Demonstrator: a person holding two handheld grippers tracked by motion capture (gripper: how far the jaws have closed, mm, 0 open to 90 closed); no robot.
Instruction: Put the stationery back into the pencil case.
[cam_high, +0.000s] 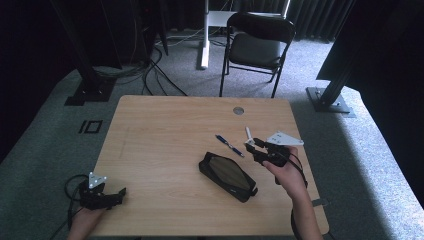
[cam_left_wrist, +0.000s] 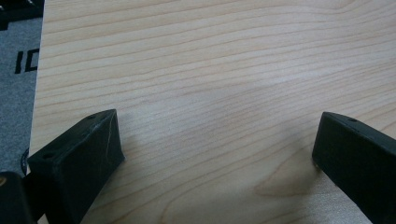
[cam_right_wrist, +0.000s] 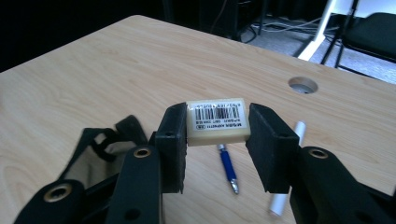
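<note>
My right fingers (cam_right_wrist: 217, 140) clamp the eraser (cam_right_wrist: 216, 120) above the counter (cam_high: 160, 145); pouch (cam_high: 227, 176) probably open, eraser, blue pen (cam_high: 229, 145) not yet in; left fingers (cam_left_wrist: 215, 154) spread, empty

High view: fixed overhead on the person's side, looking forward and down, whole desk (cam_high: 165, 145) plus floor and chair (cam_high: 257, 45) behind. Left gripper view: very near, angled down at bare wood by the desk's left edge. Right gripper view: low and close, looking across the desk; shares the blue pen (cam_right_wrist: 229, 168) (cam_high: 229, 145), cable hole (cam_right_wrist: 302, 85) (cam_high: 238, 110) and chair with the high view.
</note>
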